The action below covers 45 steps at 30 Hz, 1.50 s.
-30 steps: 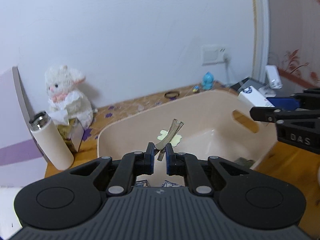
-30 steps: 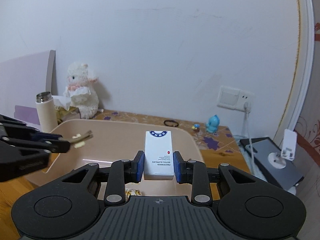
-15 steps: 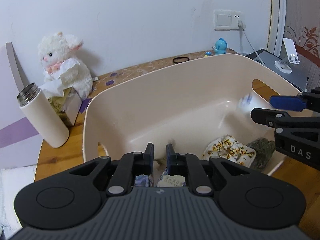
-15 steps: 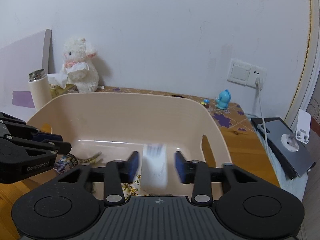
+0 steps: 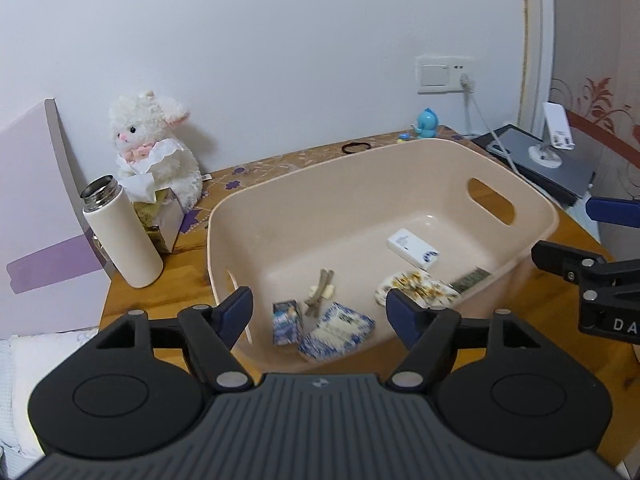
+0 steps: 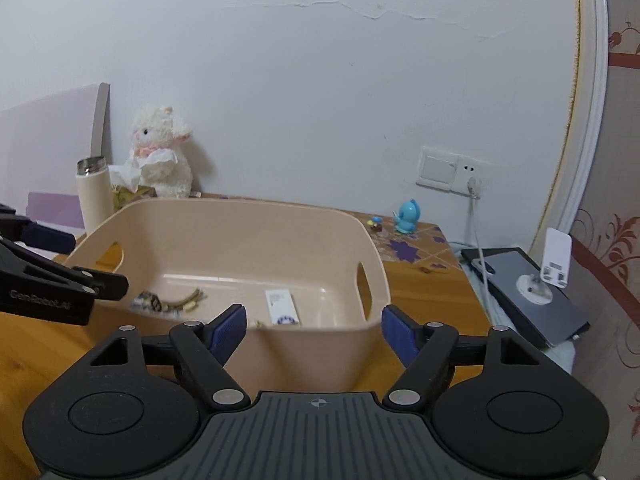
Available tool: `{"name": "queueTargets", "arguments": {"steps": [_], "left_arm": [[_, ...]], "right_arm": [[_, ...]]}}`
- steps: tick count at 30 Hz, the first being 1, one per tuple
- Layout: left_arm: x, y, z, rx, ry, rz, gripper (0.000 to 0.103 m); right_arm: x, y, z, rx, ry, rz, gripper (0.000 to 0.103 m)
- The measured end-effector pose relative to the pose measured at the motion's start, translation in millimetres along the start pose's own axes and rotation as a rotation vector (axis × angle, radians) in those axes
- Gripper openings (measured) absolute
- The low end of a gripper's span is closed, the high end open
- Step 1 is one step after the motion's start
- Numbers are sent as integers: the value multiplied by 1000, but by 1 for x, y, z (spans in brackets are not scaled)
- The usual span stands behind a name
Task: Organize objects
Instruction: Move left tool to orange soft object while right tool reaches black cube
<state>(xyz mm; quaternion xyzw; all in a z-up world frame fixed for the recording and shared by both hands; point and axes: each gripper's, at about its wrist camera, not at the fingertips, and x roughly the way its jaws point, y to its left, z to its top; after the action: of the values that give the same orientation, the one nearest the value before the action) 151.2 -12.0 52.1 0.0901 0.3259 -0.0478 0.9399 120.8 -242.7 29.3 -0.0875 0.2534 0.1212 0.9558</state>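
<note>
A beige plastic bin [image 5: 532,200] stands on the wooden table; it also shows in the right wrist view [image 6: 320,344]. Inside lie a white box [image 5: 412,249] with a blue logo, a brown hair clip [image 5: 318,294], a small blue carton [image 5: 286,322], a blue-white packet [image 5: 338,334], a yellow-patterned pouch [image 5: 416,286] and a dark green item [image 5: 470,279]. The white box [image 6: 281,307] and clip [image 6: 188,301] also show in the right wrist view. My left gripper [image 5: 318,314] is open and empty above the bin's near edge. My right gripper [image 6: 314,330] is open and empty before the bin's near wall.
A white thermos [image 5: 120,232], tissue box [image 5: 160,216] and plush lamb [image 5: 154,152] stand left of the bin. Behind it lie a black hair tie [image 5: 356,147] and a blue toy [image 5: 428,123]. A tablet [image 6: 528,288] with phone stand [image 6: 554,264] and cable sits right.
Both grippers opened and pulled back. The hair clip dropped from my left gripper and the white box from my right gripper; both now lie in the bin.
</note>
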Motion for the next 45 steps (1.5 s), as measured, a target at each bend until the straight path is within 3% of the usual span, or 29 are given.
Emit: {"name": "queueTargets", "arguments": {"steps": [6,11,17,24,30,45], "left_arm": [[-17,-9,-23,9,10,-20,77],[-17,-16,-48,15,50,-64,80],[-2,-27,-78,14,125,-127,80],[23,-29,-104,1,205,-149,80],[36,-23,-118,-44,207,-168,80],[51,29,-116,-109,162,-95,77]], "right_arm": [[-17,-1,-17,-17,18,-1,86],[-18,4,-35,-53,51,-22,88],[-8,9,-53,-53,109,-8,88],[9,19,-70,-58,169,10,89],[24,31,-80,-70,211,34,89],[52,68,-79,-64,239,141,94]]}}
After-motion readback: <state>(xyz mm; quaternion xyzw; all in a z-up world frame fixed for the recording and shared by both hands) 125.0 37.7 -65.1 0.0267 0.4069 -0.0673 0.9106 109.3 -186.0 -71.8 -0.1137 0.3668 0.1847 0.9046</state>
